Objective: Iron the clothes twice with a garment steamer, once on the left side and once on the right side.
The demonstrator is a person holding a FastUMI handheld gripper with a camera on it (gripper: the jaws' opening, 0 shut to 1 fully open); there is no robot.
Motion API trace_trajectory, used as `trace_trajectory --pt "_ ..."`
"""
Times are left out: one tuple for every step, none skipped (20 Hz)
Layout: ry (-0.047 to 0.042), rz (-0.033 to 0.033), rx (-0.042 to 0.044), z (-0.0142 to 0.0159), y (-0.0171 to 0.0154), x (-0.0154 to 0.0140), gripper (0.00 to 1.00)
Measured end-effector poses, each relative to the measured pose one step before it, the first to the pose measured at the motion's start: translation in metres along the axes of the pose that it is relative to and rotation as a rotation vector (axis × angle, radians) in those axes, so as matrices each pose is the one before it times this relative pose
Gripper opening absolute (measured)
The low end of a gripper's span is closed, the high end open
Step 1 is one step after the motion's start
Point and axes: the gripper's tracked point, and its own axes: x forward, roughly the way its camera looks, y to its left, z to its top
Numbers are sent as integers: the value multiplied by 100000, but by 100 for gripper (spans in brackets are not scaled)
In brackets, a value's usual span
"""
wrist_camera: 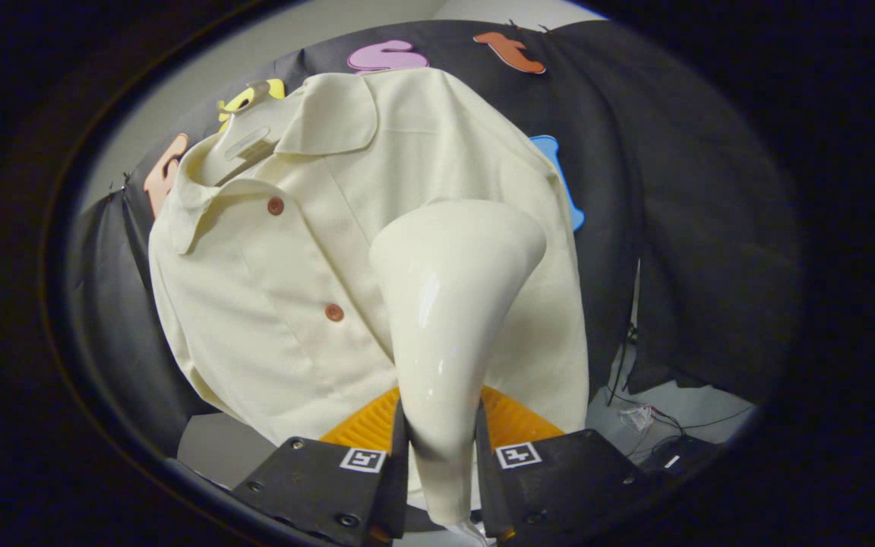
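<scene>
Gripper (441,463) fingers pinch the garment steamer's (449,304) handle, its head against the shirt (270,289) right of the buttons; slippage could tilt it.

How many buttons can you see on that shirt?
2. One button sits just below the collar; the other is lower, beside the steamer that the gripper holds. More may be hidden behind it.

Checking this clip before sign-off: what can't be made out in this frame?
- Gripper view: the glossy cream garment steamer, clamped by the gripper, hides part of the pale yellow collared shirt behind it.
- Whether the steamer head touches the fabric: unclear.
- Steam: none discernible.
- Shirt hem: covered by the fingers.
- Tangled cables on the floor: too small.
</scene>
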Motion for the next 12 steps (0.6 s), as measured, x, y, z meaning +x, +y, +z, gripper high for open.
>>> trace_trajectory --pt "1311 -78 -192 -815 -365 131 38" --pt "1576 10 2 -737 -188 225 38" --pt "1718 -106 -680 -932 -138 188 38" --pt "891 -120 -1285 -656 -245 172 38" --pt "1588 -9 -984 -785 -250 353 38" --pt "1093 420 -731 -676 -216 320 38" --pt "1692 198 -355 -803 -468 161 39" --pt "1215 482 386 -635 -276 277 39" --pt "1591 355 597 -875 -352 245 39" --pt "1530 95 -148 -702 -405 230 39" --pt "512 -199 64 -613 -435 131 39" --pt "1518 -72 214 -767 -502 206 39"
